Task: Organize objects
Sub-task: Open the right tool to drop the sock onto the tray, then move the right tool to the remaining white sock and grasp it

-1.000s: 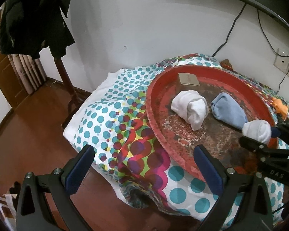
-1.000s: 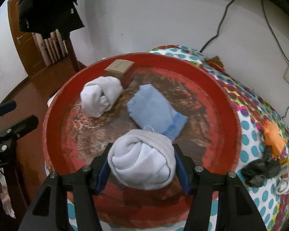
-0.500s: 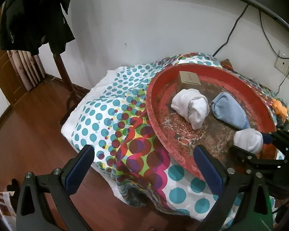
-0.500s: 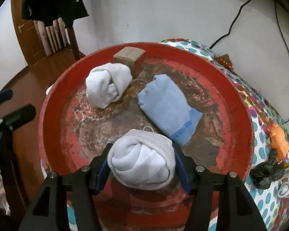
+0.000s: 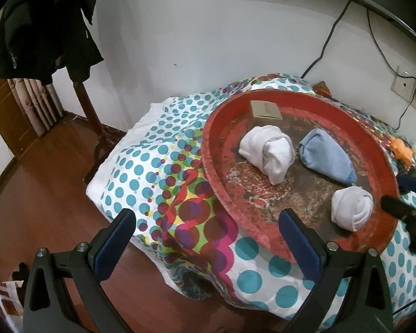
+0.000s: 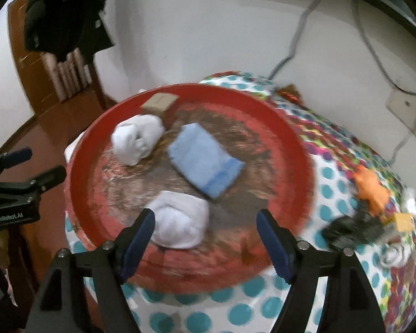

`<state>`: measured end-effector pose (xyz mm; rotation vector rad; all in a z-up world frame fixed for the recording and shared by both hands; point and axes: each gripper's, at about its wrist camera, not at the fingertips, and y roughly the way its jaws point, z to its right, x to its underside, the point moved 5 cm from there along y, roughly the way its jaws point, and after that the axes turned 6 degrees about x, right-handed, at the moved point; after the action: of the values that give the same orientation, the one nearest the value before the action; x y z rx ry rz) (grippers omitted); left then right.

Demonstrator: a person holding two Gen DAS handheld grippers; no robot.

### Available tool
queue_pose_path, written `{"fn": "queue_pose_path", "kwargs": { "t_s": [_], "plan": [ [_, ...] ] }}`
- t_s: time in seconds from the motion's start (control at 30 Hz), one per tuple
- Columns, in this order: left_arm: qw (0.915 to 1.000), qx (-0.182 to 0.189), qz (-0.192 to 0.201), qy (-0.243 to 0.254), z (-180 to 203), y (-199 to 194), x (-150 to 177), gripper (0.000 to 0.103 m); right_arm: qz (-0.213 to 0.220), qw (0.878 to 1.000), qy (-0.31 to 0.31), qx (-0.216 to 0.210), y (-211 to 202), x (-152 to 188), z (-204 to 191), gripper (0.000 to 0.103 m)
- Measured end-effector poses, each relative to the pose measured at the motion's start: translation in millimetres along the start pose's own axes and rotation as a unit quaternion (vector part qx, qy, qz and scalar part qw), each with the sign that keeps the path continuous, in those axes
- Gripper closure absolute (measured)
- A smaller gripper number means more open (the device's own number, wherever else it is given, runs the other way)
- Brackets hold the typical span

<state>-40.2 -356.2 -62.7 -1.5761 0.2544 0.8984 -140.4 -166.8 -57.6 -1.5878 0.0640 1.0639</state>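
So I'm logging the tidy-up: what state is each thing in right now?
Right tool: open, just released, nothing gripped.
Left tool: open, empty.
Near white sock roll: lying free in the red tray.
Far white sock roll: in tray.
Blue sock roll: in tray.
Small box: closed.

You are working in a home room: a dark jacket (image 5: 45,25) is hanging on a wooden stand, a polka-dot cloth (image 5: 152,166) covering furniture, wood flooring (image 5: 41,183) showing.

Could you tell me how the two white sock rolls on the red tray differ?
The far white roll is longer and lies beside the small box; the near white roll is a compact ball by the tray's front rim. Both are white and rest free.
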Motion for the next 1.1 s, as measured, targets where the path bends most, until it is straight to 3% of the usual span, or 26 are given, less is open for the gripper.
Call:
{"fn": "queue_pose_path", "kwargs": {
  "t_s": [0.23, 0.33, 0.43, 0.67, 0.8, 0.97, 1.1],
  "plan": [
    [0.9998, 0.004, 0.007, 0.016, 11, -3, 0, 0.000, -0.010, 0.993, 0.089, 0.072, -8, 23, 93, 0.025],
    [0.9998, 0.002, 0.013, 0.017, 15, -7, -2, 0.000, -0.019, 0.981, 0.125, 0.146, -12, 41, 145, 0.025],
    [0.9995, 0.015, 0.022, 0.015, 19, -12, -5, 0.000, -0.035, 0.968, 0.181, 0.172, -12, 60, 190, 0.025],
    [0.9989, 0.020, 0.023, 0.035, 31, -12, -4, 0.000, -0.054, 0.949, 0.259, 0.169, 1, 83, 250, 0.025],
    [0.9986, 0.030, 0.022, 0.038, 37, -12, -3, 0.000, -0.050, 0.946, 0.279, 0.155, 14, 80, 260, 0.025],
    [0.9975, 0.054, 0.017, 0.042, 50, -16, -6, 0.000, -0.055, 0.941, 0.286, 0.170, 31, 80, 268, 0.025],
    [0.9948, 0.049, 0.022, 0.087, 74, -21, -14, 0.000, -0.051, 0.942, 0.279, 0.180, 35, 84, 275, 0.025]
  ]
}}
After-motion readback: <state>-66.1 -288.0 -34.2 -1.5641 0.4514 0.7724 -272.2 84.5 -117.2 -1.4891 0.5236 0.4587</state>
